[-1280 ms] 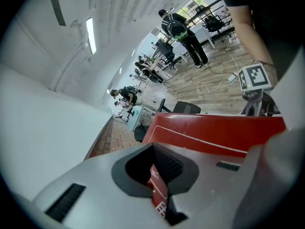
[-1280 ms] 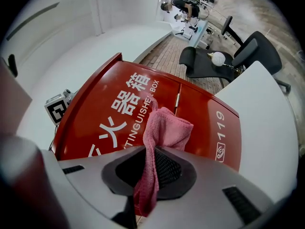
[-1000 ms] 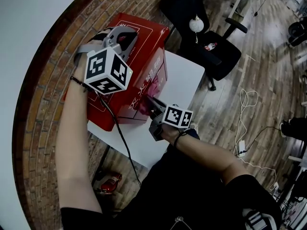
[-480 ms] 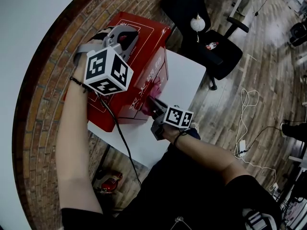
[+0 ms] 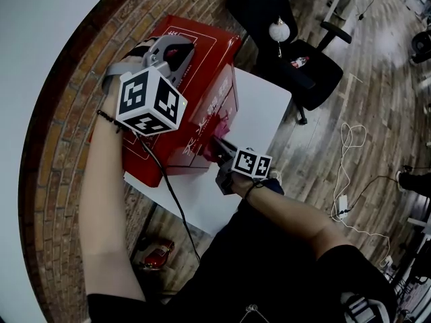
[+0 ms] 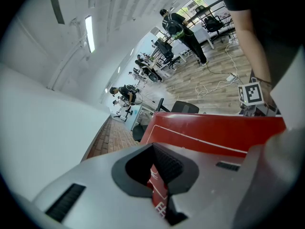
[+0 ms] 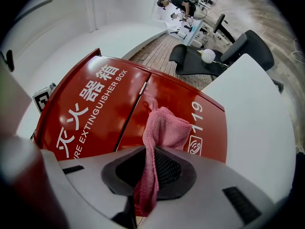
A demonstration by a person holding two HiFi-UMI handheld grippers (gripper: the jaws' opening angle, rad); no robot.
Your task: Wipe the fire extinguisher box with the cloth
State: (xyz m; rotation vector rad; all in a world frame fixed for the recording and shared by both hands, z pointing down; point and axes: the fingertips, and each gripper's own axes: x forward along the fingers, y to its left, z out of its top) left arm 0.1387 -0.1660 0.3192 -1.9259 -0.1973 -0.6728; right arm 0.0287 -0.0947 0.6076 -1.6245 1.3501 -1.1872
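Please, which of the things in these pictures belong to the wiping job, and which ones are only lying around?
Belong to the job:
- red fire extinguisher box
- pink cloth, clamped in the right gripper
- left gripper, shut, over the box top

Only lying about:
- black office chair
- white cable on the floor
- small red thing on the floor

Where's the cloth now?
In the right gripper view, the pink cloth is clamped in the right gripper, against the front of the fire extinguisher box, left of 119.
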